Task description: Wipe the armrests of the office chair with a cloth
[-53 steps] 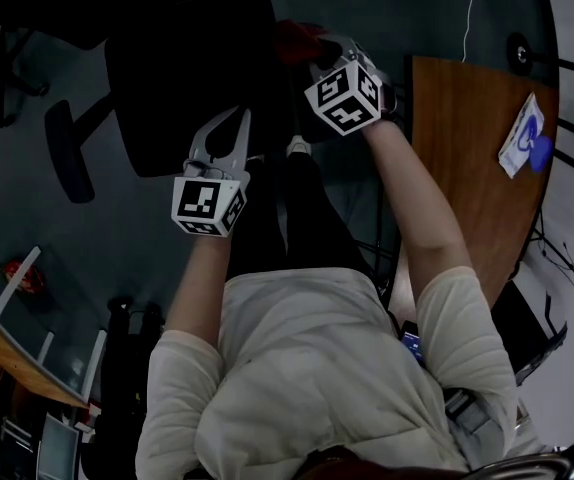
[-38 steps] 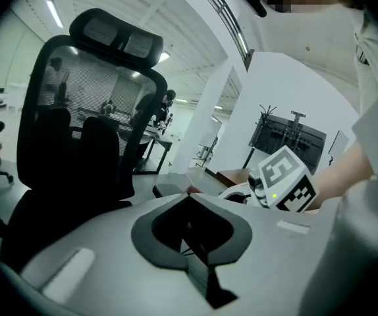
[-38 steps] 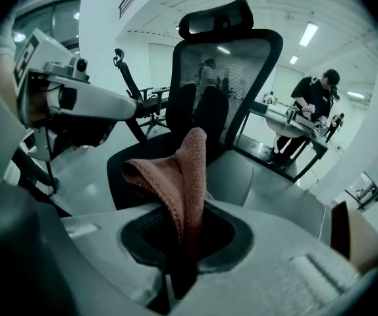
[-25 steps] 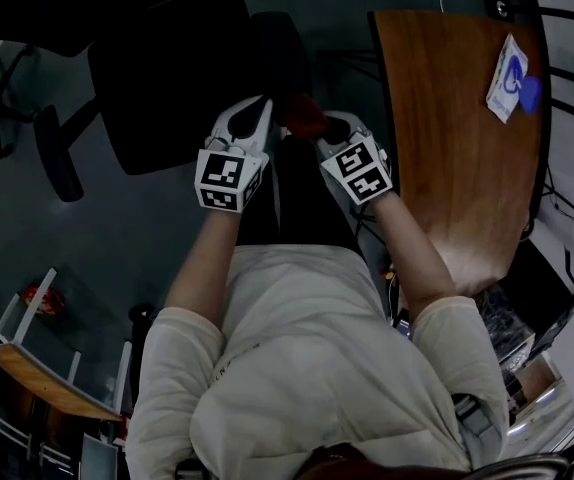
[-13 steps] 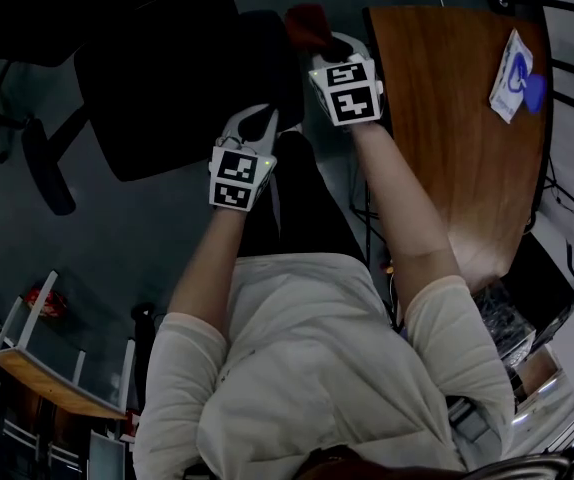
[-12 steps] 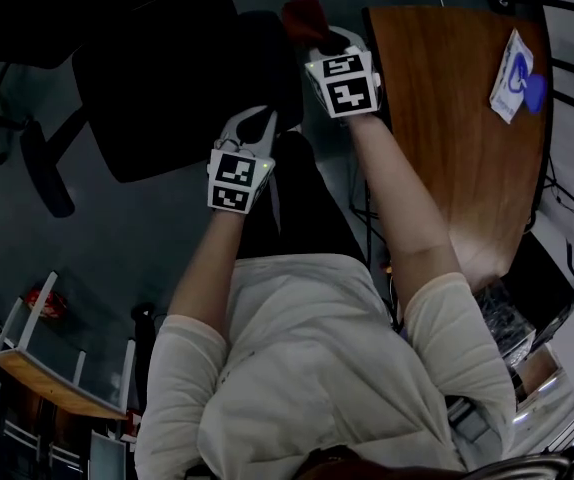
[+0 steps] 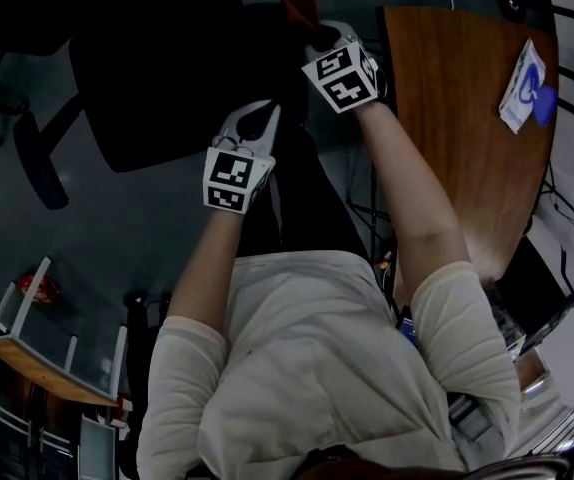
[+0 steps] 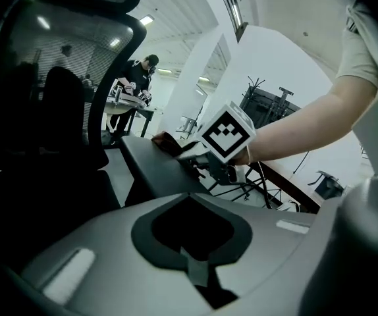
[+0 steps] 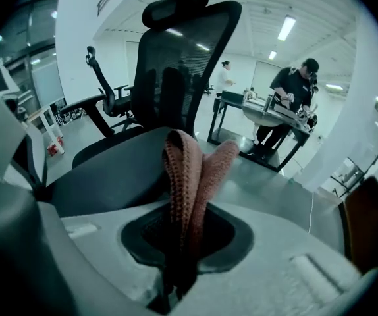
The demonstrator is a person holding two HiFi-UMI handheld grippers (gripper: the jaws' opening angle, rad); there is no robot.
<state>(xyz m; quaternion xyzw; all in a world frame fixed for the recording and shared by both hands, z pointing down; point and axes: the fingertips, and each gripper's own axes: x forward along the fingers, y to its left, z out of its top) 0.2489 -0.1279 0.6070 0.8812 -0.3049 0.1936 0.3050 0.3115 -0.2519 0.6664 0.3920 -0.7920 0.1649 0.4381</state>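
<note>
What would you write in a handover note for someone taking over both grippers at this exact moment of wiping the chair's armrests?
Right gripper: jaws shut on the cloth, which lies on the near armrest of the chair.
Left gripper: jaws shut, nothing between them, held beside the chair.
Done: the cloth is on this armrest; how much is wiped cannot be told.
Left: finish this armrest, then probably move to the other armrest.
</note>
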